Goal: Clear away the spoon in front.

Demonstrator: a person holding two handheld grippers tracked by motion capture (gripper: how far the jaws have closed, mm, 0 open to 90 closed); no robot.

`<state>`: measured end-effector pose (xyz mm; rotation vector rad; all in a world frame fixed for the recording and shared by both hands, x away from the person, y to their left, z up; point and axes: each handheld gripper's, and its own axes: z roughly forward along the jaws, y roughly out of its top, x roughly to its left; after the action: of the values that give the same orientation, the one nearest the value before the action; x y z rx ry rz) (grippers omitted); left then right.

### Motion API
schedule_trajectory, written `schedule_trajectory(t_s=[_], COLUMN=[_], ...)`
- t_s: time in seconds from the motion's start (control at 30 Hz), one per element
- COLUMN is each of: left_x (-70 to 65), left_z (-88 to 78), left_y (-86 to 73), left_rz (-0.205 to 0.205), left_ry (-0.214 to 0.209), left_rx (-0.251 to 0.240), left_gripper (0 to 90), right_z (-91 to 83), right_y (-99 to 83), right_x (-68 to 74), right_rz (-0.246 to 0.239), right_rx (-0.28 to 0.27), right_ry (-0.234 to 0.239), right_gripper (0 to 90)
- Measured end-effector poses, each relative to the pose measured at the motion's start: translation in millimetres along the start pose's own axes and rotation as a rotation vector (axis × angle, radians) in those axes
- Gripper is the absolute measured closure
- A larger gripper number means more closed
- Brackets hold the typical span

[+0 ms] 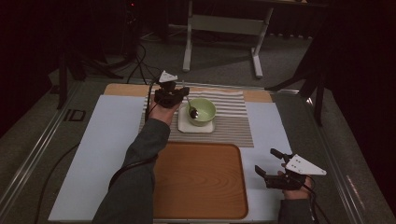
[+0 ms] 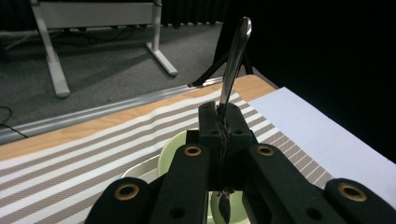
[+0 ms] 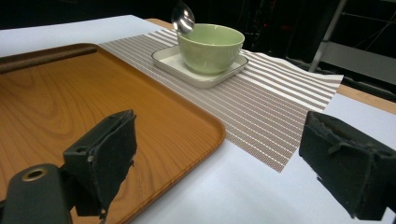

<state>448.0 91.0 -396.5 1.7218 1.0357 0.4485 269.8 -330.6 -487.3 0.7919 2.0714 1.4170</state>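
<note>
Spoon (image 1: 191,108) sits clamped by its handle in the closed left gripper (image 1: 173,95), its long axis slanting down from the jaws, tip just over the bowl (image 1: 204,110); right gripper (image 1: 269,167) waits open, well apart.

I see a dim room with black edges; the worktop (image 1: 112,140) is evenly lit from above, shadows are soft, and my near jaws look slightly blurred.
</note>
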Motion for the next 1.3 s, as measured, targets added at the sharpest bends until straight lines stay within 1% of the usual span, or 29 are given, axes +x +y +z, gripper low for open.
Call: schedule_trajectory(t_s=[0.07,0.13,0.2,0.23,0.27,0.47,0.63,0.77,0.8,0.93,1.0,1.03,1.2,1.3], left_x=[-0.7,-0.7,-1.2,-2.5,-3.6,-10.0,-12.8,-11.3,-11.3,-9.0,-9.0,-7.9,-5.4,-7.3], left_z=[-8.7,-16.4,-19.6,-25.9,-28.2,-41.9,-53.3,-62.0,-62.0,-74.4,-74.4,-79.3,-87.1,-90.7], left_y=[1.4,2.8,3.3,3.5,3.2,-2.4,-9.6,-14.5,-14.5,-23.2,-23.2,-27.5,-37.3,-42.5], left_rz=[0.008,0.007,0.012,0.014,0.014,0.019,0.017,0.002,0.002,0.004,0.004,0.004,-0.018,-0.005], left_ry=[-0.003,-0.007,-0.004,-0.008,-0.008,-0.003,0.021,0.031,0.031,0.05,0.05,0.059,0.071,0.083], left_rx=[-0.015,-0.028,-0.031,-0.032,-0.034,-0.019,-0.005,0.004,0.004,0.019,0.019,0.026,0.035,0.049], left_gripper=[90.0,90.0,90.0,90.0,90.0,90.0,90.0,90.0,90.0,90.0,90.0,90.0,90.0,90.0], right_z=[0.2,0.4,0.5,0.6,0.5,0.7,1.0,1.4,1.4,1.7,1.9,1.9,2.3,2.4], right_y=[0.1,0.2,0.2,0.2,0.2,0.3,0.7,0.8,0.8,0.8,0.8,0.8,0.8,0.9], right_x=[0.3,0.5,0.6,0.7,0.7,1.0,1.5,1.7,1.7,1.6,1.7,1.7,2.0,2.2], right_rz=[-0.002,-0.003,-0.003,-0.003,-0.004,-0.005,-0.008,-0.008,-0.008,-0.009,-0.01,-0.01,-0.012,-0.011], right_rx=[0.001,0.003,0.004,0.004,0.004,0.005,0.003,0.006,0.006,0.007,0.007,0.007,0.009,0.009], right_ry=[0.001,0.001,0.0,0.0,0.0,0.001,0.006,0.008,0.008,0.008,0.009,0.009,0.01,0.012], right_gripper=[10.8,10.8,10.8,10.8,10.8,10.8,10.8,10.8,10.8,10.8,10.8,10.8,10.8,10.8])
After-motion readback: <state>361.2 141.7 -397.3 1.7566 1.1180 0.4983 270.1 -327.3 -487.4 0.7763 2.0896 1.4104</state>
